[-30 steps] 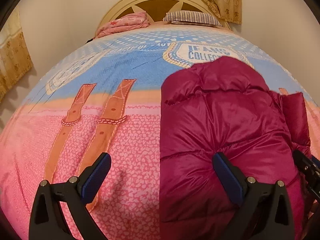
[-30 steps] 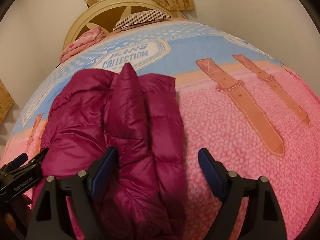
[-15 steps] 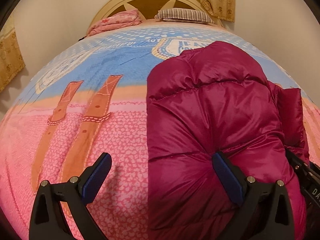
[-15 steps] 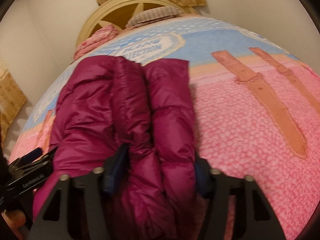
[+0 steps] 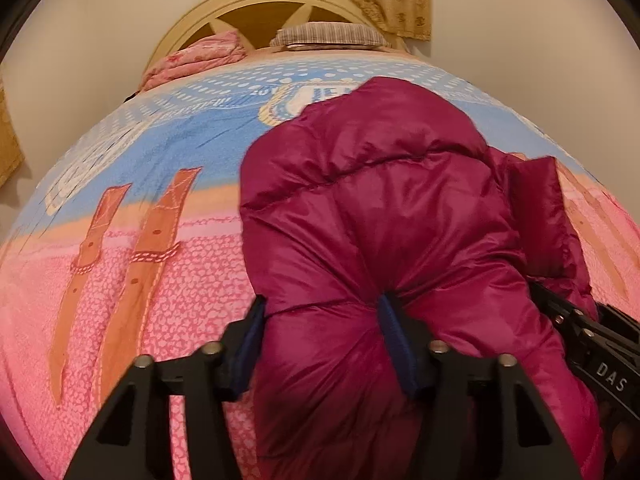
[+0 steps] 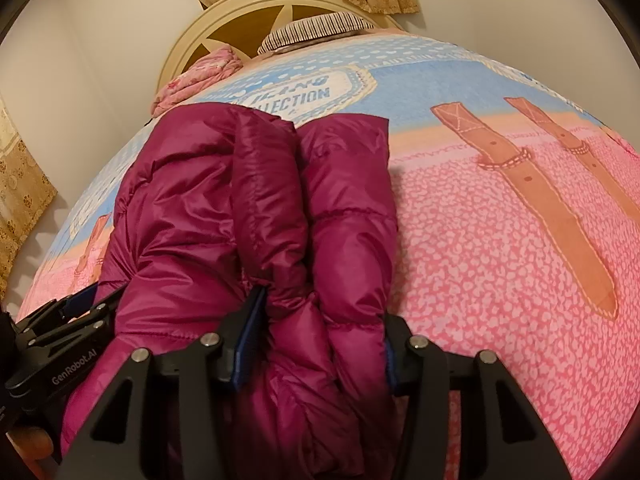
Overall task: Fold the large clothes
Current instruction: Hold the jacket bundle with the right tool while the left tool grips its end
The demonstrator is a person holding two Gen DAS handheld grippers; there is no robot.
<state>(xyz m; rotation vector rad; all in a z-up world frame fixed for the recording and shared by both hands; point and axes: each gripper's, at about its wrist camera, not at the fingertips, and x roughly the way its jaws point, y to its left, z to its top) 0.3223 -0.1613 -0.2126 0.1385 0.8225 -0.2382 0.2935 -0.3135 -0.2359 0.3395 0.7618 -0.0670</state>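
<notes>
A magenta puffer jacket (image 5: 384, 216) lies folded lengthwise on the bed cover (image 5: 132, 288), its shiny quilted fabric puffed into soft ridges and creased toward its near end. Seen from the right wrist, two padded rolls run side by side along the jacket's right edge. The left gripper (image 5: 324, 344) is closing, a bunch of the jacket's near-left corner pinched between its blue pads. The right gripper (image 6: 320, 344) is closing too, its pads pressing the near end of the two rolls. Beyond the jacket, a striped pillow (image 5: 328, 34) and a folded pink blanket (image 5: 196, 60) rest against the cream headboard (image 5: 256, 0).
</notes>
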